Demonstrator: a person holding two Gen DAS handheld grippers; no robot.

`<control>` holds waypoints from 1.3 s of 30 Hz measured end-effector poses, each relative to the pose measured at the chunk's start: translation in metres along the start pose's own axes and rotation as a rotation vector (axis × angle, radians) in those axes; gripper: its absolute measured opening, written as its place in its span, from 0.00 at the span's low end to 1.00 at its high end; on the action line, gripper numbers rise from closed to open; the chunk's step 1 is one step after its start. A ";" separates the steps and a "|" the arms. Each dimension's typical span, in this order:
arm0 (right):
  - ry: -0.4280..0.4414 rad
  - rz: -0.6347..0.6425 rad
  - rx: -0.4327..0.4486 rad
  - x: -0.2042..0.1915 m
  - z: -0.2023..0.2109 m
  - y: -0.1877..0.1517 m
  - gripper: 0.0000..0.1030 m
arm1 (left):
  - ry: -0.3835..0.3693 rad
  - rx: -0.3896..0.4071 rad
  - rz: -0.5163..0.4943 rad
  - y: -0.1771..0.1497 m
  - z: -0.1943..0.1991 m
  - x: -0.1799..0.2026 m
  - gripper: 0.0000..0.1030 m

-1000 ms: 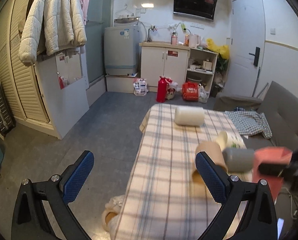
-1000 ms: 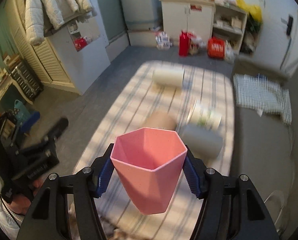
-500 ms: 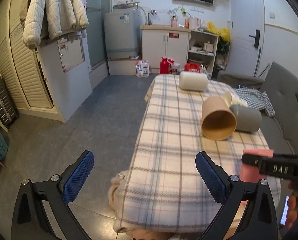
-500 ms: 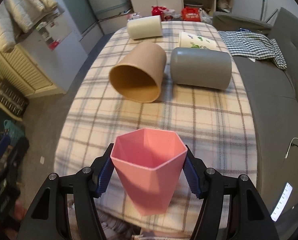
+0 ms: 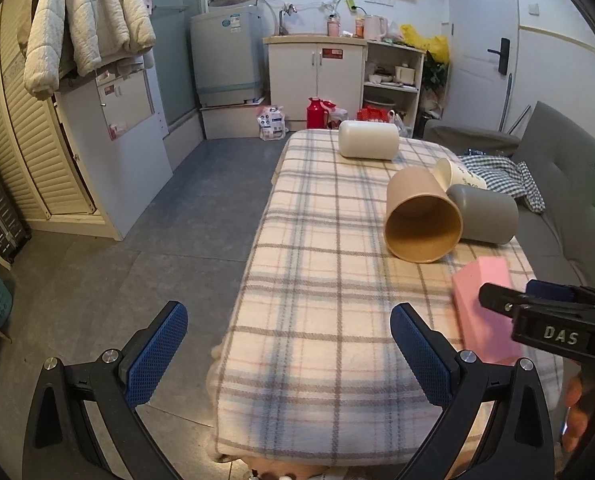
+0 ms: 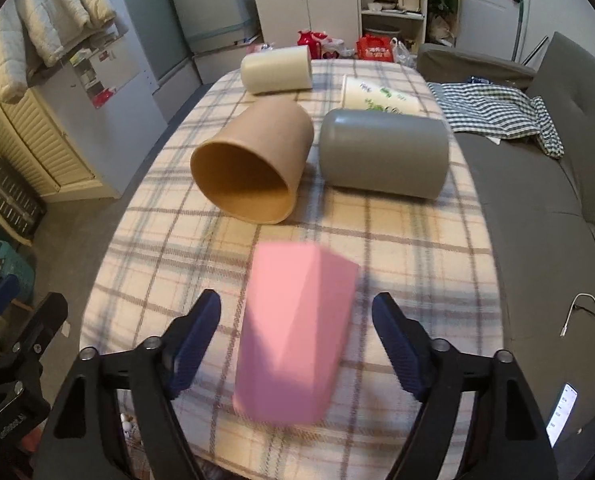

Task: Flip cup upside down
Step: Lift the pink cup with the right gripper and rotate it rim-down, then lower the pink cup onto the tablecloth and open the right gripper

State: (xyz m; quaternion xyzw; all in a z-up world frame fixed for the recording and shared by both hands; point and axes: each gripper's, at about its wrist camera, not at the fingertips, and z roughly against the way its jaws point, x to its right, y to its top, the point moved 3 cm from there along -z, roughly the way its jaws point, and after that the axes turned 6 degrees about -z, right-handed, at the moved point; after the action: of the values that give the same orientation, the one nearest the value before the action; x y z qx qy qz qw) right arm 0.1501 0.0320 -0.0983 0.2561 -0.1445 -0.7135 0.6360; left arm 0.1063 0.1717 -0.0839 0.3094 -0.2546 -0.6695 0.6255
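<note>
A pink faceted cup [image 6: 293, 332] stands upside down on the plaid tablecloth [image 6: 413, 248], blurred by motion, between the fingers of my right gripper [image 6: 296, 342]. The jaws stand apart from its sides, so the gripper is open. The cup also shows in the left wrist view [image 5: 483, 312], partly hidden by the right gripper's black body. My left gripper [image 5: 289, 354] is open and empty, over the table's near left edge.
A tan cup [image 6: 253, 164], a grey cup [image 6: 383, 154], a cream cup [image 6: 277, 69] and a white printed cup [image 6: 381, 96] lie on their sides further back. A grey sofa [image 6: 537, 208] with a checked cloth is on the right. Floor lies to the left.
The right gripper held the pink cup mouth-up; now the cup stands mouth-down on the cloth and the jaws have opened. The left gripper has pulled back a little.
</note>
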 end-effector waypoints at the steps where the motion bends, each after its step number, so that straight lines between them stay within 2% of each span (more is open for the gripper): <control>1: 0.002 -0.004 0.010 0.002 0.004 0.001 0.80 | 0.000 0.004 -0.003 0.001 0.002 0.002 1.00; 6: -0.008 -0.013 0.100 0.019 0.038 0.005 0.84 | 0.001 0.026 -0.023 0.008 0.014 0.018 1.00; 12: -0.062 0.008 0.235 0.039 0.077 -0.004 0.88 | -0.046 0.053 -0.037 0.008 0.032 0.044 1.00; 17: -0.081 -0.003 0.290 0.059 0.094 -0.014 0.93 | -0.070 0.039 -0.044 0.003 0.035 0.067 1.00; 28: -0.098 -0.096 0.275 0.110 0.092 -0.033 0.99 | -0.139 -0.014 -0.110 -0.009 0.031 0.116 1.00; 39: -0.104 -0.127 0.247 0.133 0.077 -0.037 0.99 | -0.205 -0.099 -0.137 -0.022 0.007 0.146 1.00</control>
State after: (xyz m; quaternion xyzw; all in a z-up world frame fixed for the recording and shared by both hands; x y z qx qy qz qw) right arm 0.0693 -0.1018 -0.0783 0.3038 -0.2476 -0.7413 0.5449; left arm 0.0828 0.0281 -0.1090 0.2248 -0.2621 -0.7503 0.5637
